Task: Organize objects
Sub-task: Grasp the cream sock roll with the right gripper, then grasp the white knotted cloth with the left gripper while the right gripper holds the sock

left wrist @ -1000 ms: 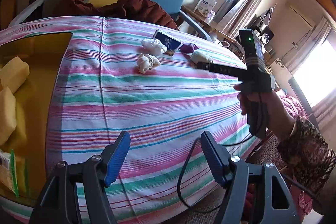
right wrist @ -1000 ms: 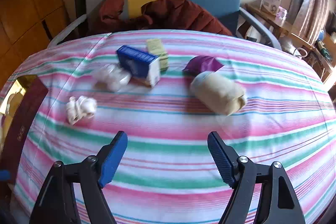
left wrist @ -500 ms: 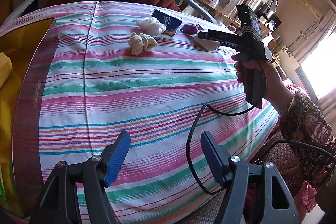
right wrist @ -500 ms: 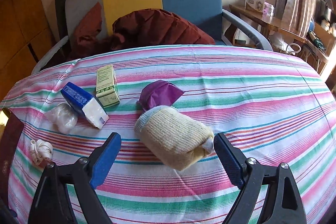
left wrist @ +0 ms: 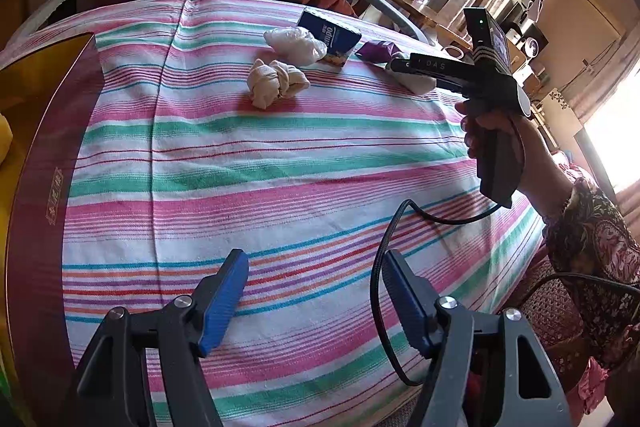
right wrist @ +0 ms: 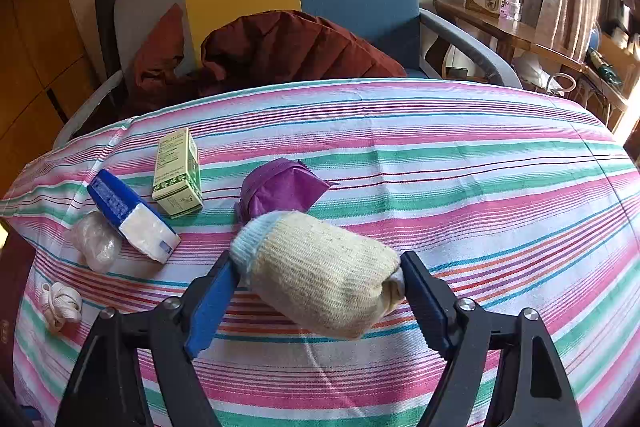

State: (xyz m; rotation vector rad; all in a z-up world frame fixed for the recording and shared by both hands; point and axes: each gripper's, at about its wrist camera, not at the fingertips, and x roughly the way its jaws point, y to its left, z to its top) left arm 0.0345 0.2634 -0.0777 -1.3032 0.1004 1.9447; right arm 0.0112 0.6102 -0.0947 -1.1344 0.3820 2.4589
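1. The rolled cream sock [right wrist: 320,275] lies on the striped cloth [right wrist: 460,187], between my right jaws.
2. My right gripper [right wrist: 320,291] is spread wide; both pads touch the sock's ends.
3. My left gripper [left wrist: 316,295] gapes empty above the cloth.
4. Purple pouch [right wrist: 284,187] sits just behind the sock.

Surface: your striped cloth [right wrist: 460,163].
Between your right jaws: rolled sock [right wrist: 320,279].
Just beyond it: purple packet [right wrist: 280,187].
Ahead-left: green box [right wrist: 178,173], blue box [right wrist: 128,219], plastic wad [right wrist: 96,241], knotted cloth [right wrist: 60,303].

Knit roll [left wrist: 416,83] mostly behind right gripper [left wrist: 404,66].
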